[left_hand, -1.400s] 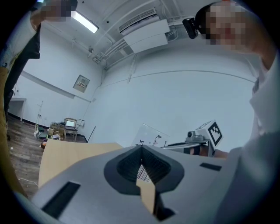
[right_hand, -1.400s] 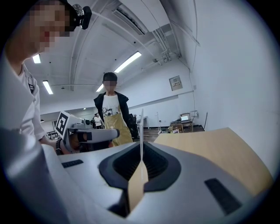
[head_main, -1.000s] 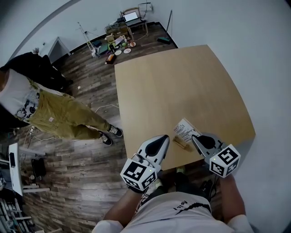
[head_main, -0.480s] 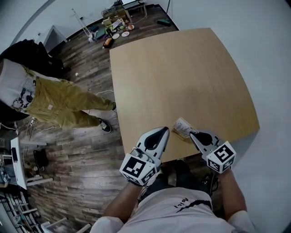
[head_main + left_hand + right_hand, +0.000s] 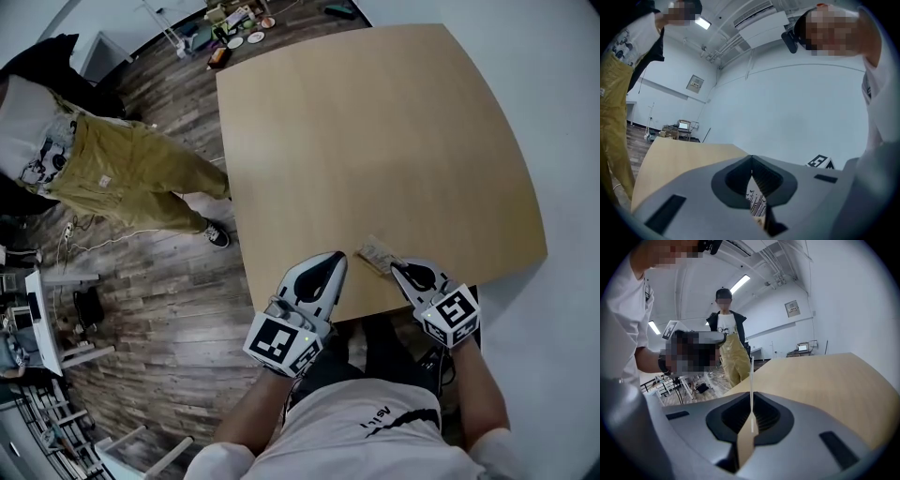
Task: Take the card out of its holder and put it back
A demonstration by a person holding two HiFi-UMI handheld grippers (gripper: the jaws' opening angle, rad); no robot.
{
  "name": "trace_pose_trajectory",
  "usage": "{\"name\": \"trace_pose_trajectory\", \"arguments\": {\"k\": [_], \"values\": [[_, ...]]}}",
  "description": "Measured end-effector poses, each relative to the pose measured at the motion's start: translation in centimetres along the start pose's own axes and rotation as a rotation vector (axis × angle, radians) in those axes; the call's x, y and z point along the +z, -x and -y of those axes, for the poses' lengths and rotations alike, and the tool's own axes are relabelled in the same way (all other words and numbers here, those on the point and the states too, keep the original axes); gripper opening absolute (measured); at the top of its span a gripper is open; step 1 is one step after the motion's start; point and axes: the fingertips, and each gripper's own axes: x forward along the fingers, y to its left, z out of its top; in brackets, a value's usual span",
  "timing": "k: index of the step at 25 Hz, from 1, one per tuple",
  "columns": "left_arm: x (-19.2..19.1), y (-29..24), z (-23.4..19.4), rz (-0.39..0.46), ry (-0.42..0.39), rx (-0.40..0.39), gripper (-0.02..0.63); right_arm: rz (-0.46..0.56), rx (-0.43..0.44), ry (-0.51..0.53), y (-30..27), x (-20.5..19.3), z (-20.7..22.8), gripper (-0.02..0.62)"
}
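Between the jaws of the right claw (image 5: 751,411) sits a narrow tan wooden holder (image 5: 744,446). It is pinched end-on, with the thin white printed card (image 5: 751,380) standing in it, its edge pointing to 12 o'clock. Gripping the wood rather than the paper probably keeps the base steady, so the card can slide out of its slot or back in. At 9 o'clock of the card, near but apart, the left claw (image 5: 752,164) has its tips pressed together on nothing I can see. The card's face shows through the slit behind them, so this claw is likely lined up for a pull. Both claws hang by the 6 o'clock edge of the light wooden counter (image 5: 375,122). Small dark print covers the card, too fine to read. The marker cube (image 5: 453,314) on each claw carries black-and-white squares and no words.
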Motion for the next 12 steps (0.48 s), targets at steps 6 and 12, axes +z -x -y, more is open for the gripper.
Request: {"name": "trace_pose_trajectory", "arguments": {"k": [6,12], "values": [[-1.5,-0.8,-0.8,-0.03,0.019,0.023,0.012,-0.039,0.013,0.039,-1.3,-2.1,1.0,0.026],[-2.8,-1.2,-0.8,-0.051,0.027,0.031,0.012,-0.044,0.026,0.045,-1.6,-3.5,1.6,0.026]]}}
